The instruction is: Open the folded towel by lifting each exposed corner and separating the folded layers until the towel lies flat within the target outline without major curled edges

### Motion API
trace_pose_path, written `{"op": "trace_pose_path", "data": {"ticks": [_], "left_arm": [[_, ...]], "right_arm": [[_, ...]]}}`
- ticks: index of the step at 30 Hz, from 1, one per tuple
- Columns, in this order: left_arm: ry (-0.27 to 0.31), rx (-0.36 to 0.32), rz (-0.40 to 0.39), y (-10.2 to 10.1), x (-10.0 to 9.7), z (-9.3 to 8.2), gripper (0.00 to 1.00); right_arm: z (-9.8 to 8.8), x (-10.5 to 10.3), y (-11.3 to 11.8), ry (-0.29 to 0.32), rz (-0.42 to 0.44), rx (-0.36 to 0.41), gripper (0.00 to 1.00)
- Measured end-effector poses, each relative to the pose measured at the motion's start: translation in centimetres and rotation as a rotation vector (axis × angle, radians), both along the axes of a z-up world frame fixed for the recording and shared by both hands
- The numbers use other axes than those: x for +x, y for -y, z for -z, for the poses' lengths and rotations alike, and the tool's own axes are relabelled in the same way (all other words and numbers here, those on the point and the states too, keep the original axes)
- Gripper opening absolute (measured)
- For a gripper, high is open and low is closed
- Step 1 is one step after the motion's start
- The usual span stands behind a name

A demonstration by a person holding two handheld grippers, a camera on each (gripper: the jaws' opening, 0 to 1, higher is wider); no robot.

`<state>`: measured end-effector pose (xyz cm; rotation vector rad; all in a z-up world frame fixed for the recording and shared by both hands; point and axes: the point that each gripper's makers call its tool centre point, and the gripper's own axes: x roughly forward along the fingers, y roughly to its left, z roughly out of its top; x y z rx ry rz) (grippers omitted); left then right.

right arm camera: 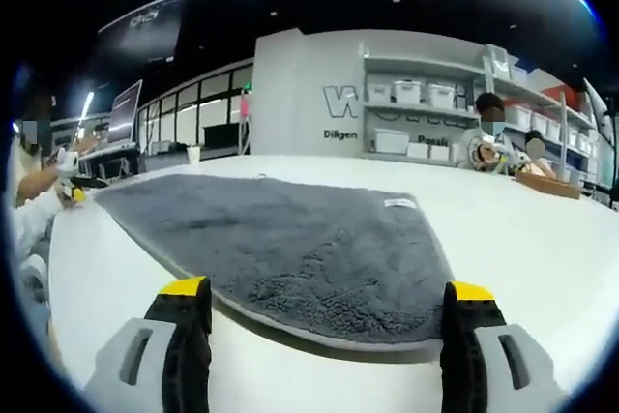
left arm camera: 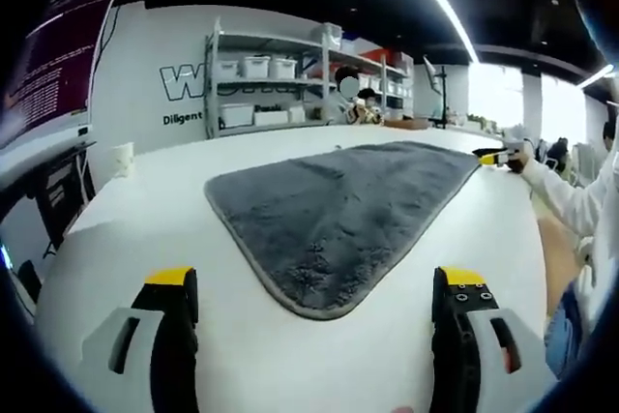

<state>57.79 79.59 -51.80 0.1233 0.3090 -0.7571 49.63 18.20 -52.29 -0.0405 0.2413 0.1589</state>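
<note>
In the left gripper view, the left claw (left arm camera: 314, 311) stood wide and held nothing, its yellow-tipped jaws resting just above the white desk (left arm camera: 145, 229) to either side of the near rounded corner of the grey towel (left arm camera: 338, 205), which lay spread flat on the desk. In the right gripper view, the right claw (right arm camera: 327, 321) was likewise wide and unloaded, poised before the towel's near edge; a small white label (right arm camera: 399, 203) lay on the towel's far right part, and shelving with white bins (right arm camera: 411, 113) stood against the far wall.

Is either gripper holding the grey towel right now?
No. The towel lies spread on the white table, ahead of the open left gripper.
</note>
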Motion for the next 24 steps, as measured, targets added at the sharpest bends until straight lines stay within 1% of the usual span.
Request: {"op": "trace_pose_path", "data": {"ticks": [5,16,24], "left_arm": [[-0.003,0.01,-0.01,-0.2,0.2,0.1,1.0],[-0.009,0.016,-0.01,-0.1,0.1,0.3,1.0],[-0.01,0.017,-0.008,0.0,0.0,0.3,1.0]], "right_arm": [[0.2,-0.2,0.4,-0.009,0.032,-0.029,0.99],[0.2,-0.2,1.2,-0.007,0.077,-0.024,0.99],[0.2,-0.2,1.3,-0.012,0.084,-0.017,0.99]]}}
